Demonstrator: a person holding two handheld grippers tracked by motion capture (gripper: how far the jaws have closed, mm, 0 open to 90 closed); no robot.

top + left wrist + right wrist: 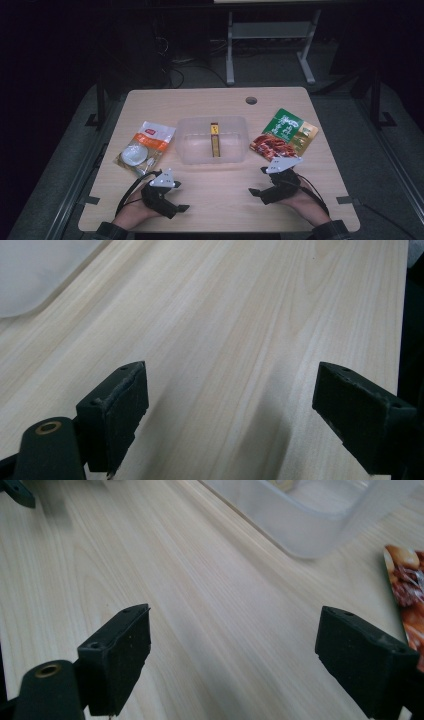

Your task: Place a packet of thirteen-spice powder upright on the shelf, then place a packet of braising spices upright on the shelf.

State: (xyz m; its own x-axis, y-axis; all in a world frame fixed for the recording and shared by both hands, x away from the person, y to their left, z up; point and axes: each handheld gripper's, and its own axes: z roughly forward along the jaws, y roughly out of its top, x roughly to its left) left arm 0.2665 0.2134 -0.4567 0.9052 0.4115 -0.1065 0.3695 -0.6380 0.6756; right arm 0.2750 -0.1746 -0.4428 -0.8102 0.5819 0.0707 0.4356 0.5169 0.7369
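On the wooden bench [215, 195] a clear plastic tub [186, 145] sits at the middle, and one slim yellow-and-red packet [214, 140] already lies inside it. Two things are still outside: a white and orange pouch [146, 147] just left of the tub, and a green and red snack bag [284, 136] just right of it. Judging by that, the packing seems about a third done, with both pouches left to go in.

The left claw [170, 197] rests on the bench near the front edge, jaws spread wide, nothing between them; its own view shows bare wood between the pads. The right claw [260, 181] also rests low, jaws wide apart and empty, angled toward the tub's near corner [305, 535], with the snack bag's edge [407, 595] just beside its right jaw
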